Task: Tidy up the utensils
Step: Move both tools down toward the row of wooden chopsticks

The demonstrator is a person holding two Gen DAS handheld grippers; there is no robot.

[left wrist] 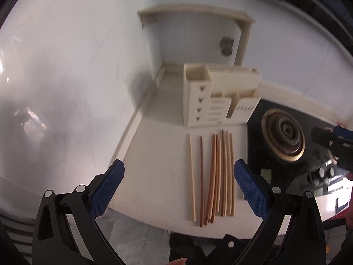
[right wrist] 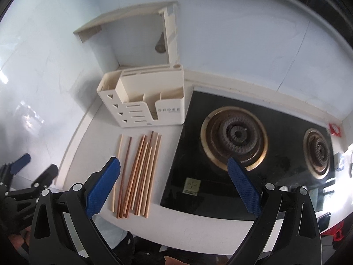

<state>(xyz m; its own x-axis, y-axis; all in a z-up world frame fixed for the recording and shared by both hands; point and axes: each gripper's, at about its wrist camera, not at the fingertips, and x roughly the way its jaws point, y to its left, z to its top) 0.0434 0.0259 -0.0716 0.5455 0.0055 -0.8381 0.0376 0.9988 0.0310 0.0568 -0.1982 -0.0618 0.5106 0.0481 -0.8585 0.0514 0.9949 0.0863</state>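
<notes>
In the left wrist view the left tool (left wrist: 178,181) is held spread above chopsticks (left wrist: 211,176) laid on the tabletop (left wrist: 158,154) before the holder (left wrist: 218,97); in the right view the right tool (right wrist: 174,178) is likewise spread, so a first pinch seems due.

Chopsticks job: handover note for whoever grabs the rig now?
Left gripper: open, empty, hovering above the countertop over the chopsticks.
Right gripper: open, empty, hovering over the counter edge beside the black glass gas hob.
Thin wooden chopsticks: all lying loose in a row on the white countertop, in front of the cream plastic utensil holder. Two lie slightly apart on the left, the rest bunched.
Holder: upright against the wall; no chopsticks visible in its compartments.
Done: nothing placed yet.
Left: pick up the chopsticks and stand them in the holder.
</notes>
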